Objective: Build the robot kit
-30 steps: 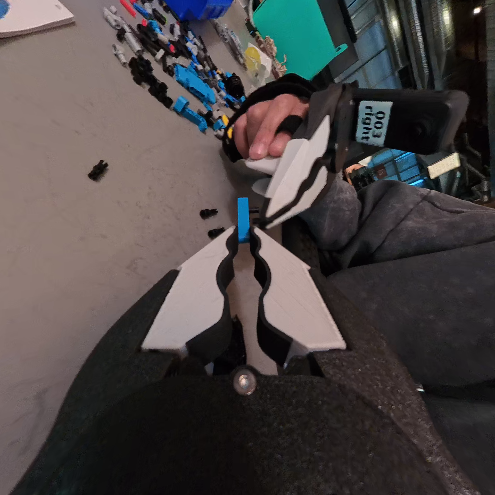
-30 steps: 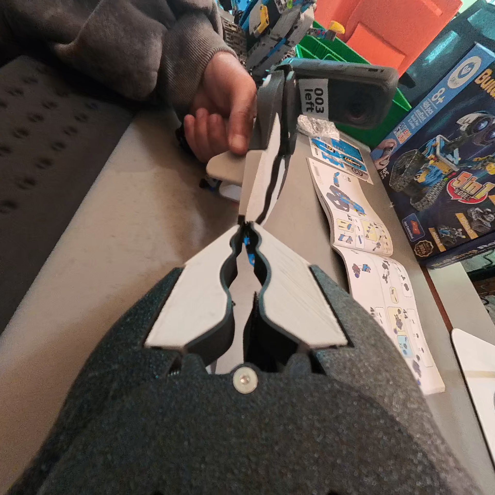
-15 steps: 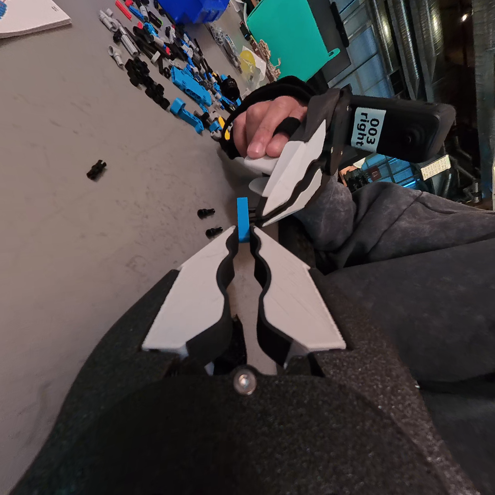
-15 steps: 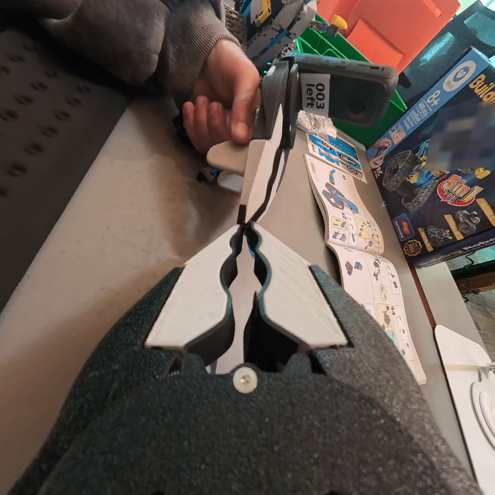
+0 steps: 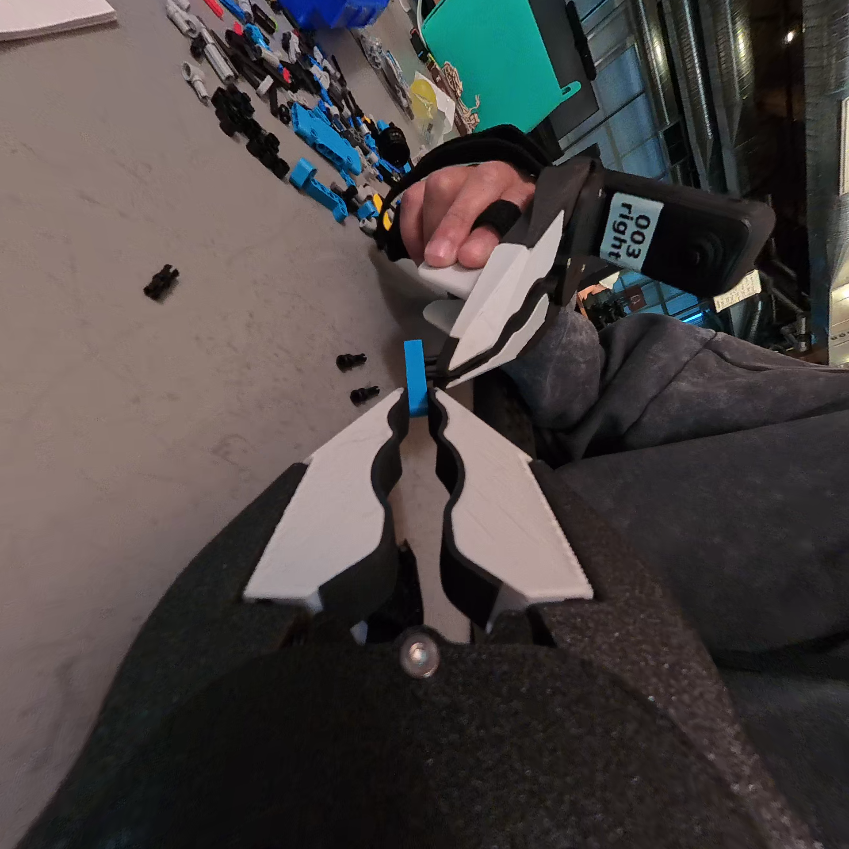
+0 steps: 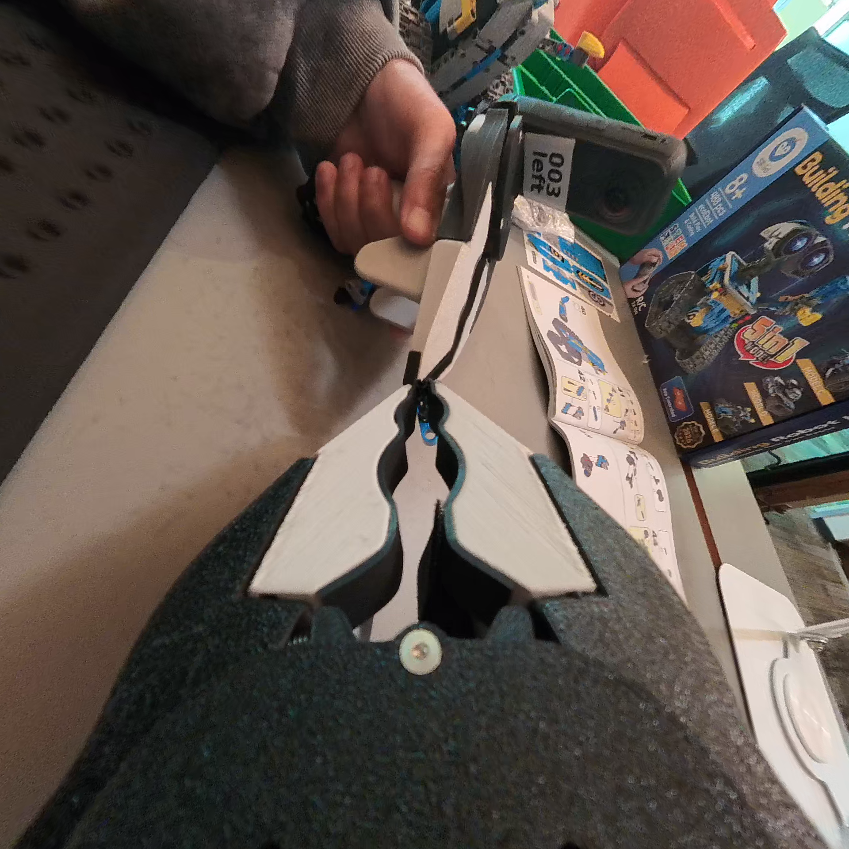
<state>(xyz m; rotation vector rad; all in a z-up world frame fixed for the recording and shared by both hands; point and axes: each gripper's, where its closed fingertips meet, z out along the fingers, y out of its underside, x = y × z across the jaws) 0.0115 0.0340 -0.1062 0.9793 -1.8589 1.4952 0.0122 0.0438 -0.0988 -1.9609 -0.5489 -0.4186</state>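
I am pinching a blue beam (image 5: 416, 383) in my left hand-held gripper (image 5: 417, 399) above the tabletop (image 5: 138, 367); my right hand-held gripper (image 5: 443, 371), closed on a black pin (image 5: 431, 364), is pressing against it, barely shifted since a second ago.

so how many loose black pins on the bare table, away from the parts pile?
3: one black pin alone at the left, two just left of the blue beam in the left gripper. More may be hidden.
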